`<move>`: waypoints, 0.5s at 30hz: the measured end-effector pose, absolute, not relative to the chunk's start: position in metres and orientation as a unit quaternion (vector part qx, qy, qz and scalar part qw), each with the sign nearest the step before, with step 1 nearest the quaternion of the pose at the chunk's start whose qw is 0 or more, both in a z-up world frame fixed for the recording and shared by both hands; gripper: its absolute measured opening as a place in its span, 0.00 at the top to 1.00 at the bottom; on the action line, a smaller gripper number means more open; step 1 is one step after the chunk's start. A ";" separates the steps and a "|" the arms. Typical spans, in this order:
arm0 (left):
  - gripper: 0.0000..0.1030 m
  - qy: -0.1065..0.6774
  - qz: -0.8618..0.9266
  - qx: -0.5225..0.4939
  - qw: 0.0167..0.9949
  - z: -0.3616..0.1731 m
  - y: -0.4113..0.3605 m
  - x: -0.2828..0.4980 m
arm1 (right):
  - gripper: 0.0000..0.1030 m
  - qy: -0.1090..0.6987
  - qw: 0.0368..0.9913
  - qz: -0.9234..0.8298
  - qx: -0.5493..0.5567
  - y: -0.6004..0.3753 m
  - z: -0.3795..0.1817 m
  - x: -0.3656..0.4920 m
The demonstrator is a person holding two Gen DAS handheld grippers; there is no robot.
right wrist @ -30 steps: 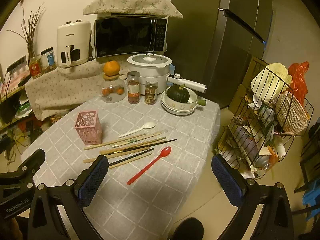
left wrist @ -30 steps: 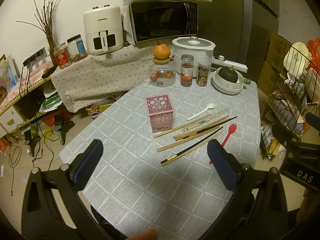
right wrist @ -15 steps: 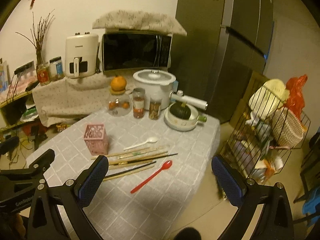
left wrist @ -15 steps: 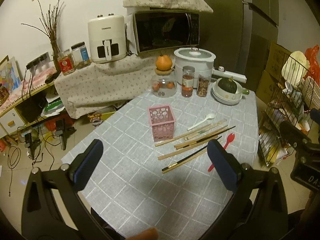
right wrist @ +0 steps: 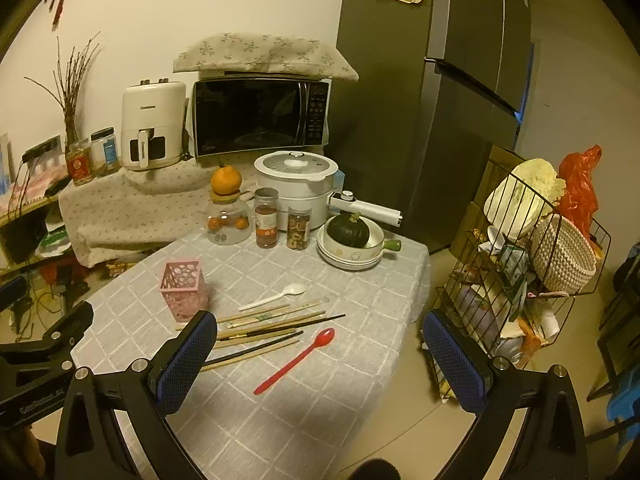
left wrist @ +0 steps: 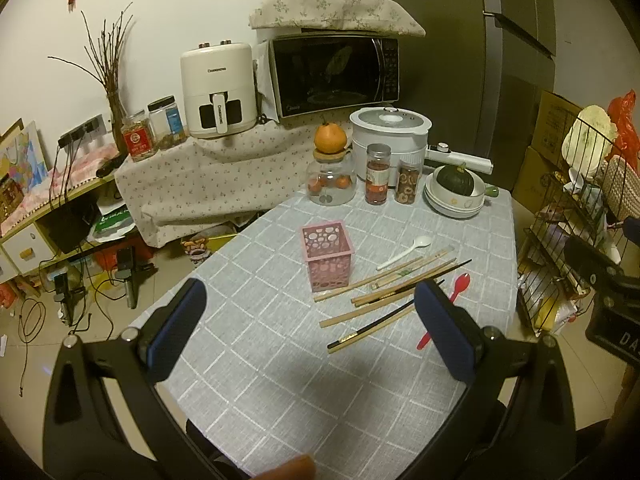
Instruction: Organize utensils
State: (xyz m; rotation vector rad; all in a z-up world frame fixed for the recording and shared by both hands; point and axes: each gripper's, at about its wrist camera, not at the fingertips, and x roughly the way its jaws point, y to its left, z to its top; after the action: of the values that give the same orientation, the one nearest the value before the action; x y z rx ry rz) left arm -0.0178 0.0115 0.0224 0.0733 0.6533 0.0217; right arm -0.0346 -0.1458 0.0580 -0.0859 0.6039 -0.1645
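On the grey checked tablecloth (left wrist: 248, 368), the utensils are lying loose: a spread of chopsticks (left wrist: 390, 284), a white spoon (left wrist: 404, 253) at their far edge and a red spoon (right wrist: 296, 360) at their near right. Just left of them a pink holder (left wrist: 327, 258) is standing upright, and nothing is showing above its rim, so by my reading the sorting is not yet begun.

Both tools are hovering above the near end of the table with nothing between their pads: the left gripper (left wrist: 308, 332) and the right gripper (right wrist: 320, 360) are each spread wide.

Compared with a second ago, both cameras are pulling back and up; the table is looking smaller and more of the microwave (right wrist: 260, 118), the fridge (right wrist: 436, 80) and the wall is coming into view. No utensil is shifting meanwhile, which suggests the person is settling into a starting pose, not reaching.
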 end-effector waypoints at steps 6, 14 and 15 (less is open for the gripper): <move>0.00 0.319 0.010 0.035 0.947 0.023 0.012 -0.018 | 0.00 0.299 0.950 -0.081 -0.042 -0.147 0.056 -0.033; 0.00 0.319 0.006 0.036 0.947 0.026 0.012 -0.020 | 0.00 0.301 0.949 -0.081 -0.042 -0.148 0.053 -0.032; 0.00 0.319 0.006 0.036 0.947 0.026 0.012 -0.020 | 0.00 0.300 0.949 -0.081 -0.041 -0.148 0.052 -0.031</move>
State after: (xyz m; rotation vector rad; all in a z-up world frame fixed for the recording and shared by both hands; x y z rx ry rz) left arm -0.0199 0.0122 0.0260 0.0732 0.6503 0.0116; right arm -0.0311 -0.1483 0.0517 -0.0844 0.6111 -0.1648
